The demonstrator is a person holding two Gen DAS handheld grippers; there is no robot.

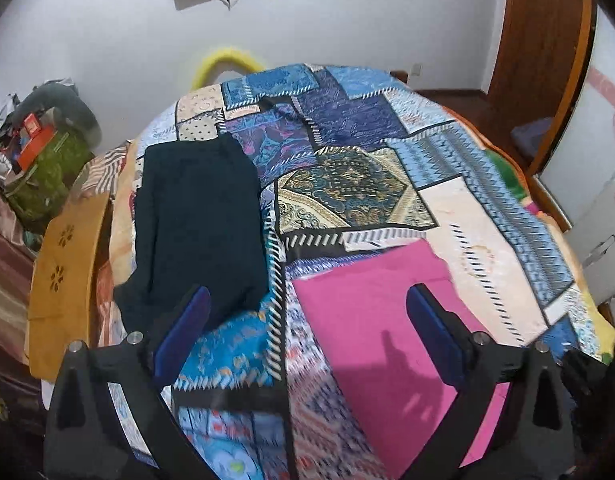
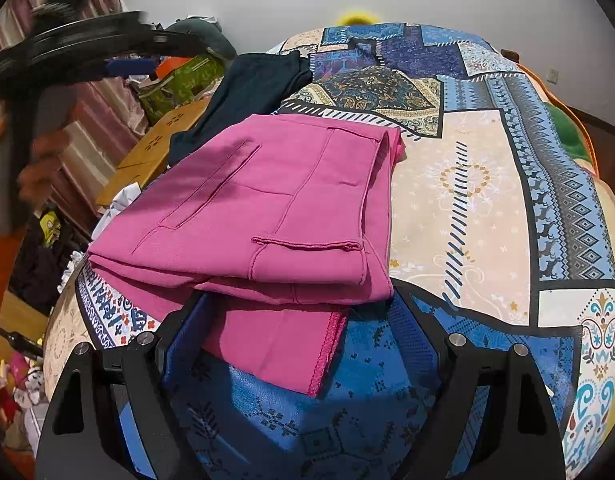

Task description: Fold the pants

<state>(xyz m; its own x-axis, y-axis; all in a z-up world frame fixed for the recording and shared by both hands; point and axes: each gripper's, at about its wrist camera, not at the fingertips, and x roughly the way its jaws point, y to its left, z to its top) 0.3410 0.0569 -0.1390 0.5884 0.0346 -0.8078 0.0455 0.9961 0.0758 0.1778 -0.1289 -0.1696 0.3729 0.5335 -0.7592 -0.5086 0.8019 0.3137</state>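
Pink pants [image 2: 267, 208] lie folded in layers on the patterned bedspread [image 2: 467, 200], pocket seams up; they also show in the left wrist view [image 1: 387, 320]. My right gripper [image 2: 303, 320] is open just above the bed, its fingers astride the near bottom layer of the pink pants. My left gripper [image 1: 307, 316] is open and empty above the bed, with the pink pants below it to the right. It also shows in the right wrist view [image 2: 131, 66], raised at the left in a hand. Folded dark pants [image 1: 199, 220] lie on the bed's far left.
A wooden board [image 1: 63, 280] with flower cut-outs stands at the bed's left edge. A green bag [image 1: 51, 172] and clutter sit beyond it. A white wall is behind, a wooden door frame [image 1: 547, 60] at the right. Clutter lies on the floor [image 2: 23, 380] at the left.
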